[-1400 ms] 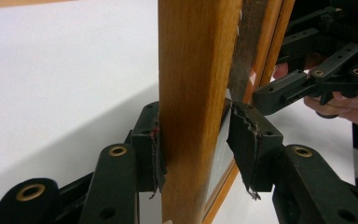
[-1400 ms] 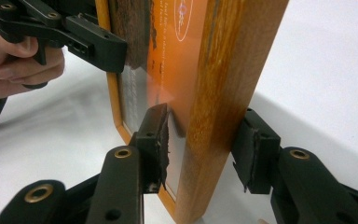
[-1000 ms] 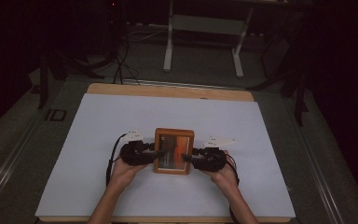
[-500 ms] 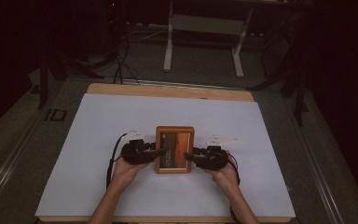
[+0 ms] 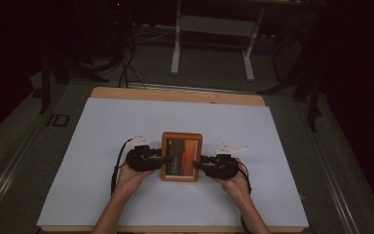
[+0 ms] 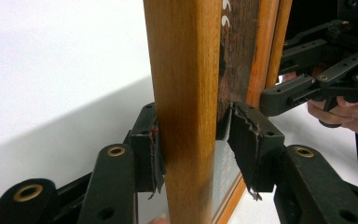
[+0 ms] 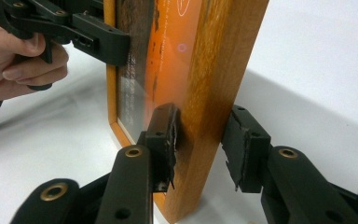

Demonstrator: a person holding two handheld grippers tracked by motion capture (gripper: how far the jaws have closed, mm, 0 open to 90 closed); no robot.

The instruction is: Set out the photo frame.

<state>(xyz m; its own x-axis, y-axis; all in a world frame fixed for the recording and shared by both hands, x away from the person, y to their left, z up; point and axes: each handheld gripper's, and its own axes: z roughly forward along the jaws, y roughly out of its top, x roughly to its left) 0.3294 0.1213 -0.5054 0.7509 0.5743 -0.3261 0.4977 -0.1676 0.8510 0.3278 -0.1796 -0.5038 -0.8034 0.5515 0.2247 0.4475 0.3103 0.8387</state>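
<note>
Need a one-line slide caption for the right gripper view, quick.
Right gripper straddling the edge of a wooden picture frame, its jaws just closing, one pad touching, above the white table cover.

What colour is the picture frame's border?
Warm orange-brown wood; the picture frame shows it best in the right gripper view.

A picture frame is placed on the table near its six o'clock edge. It is flanked at nine o'clock by the left gripper and at three o'clock by the right gripper.
</note>
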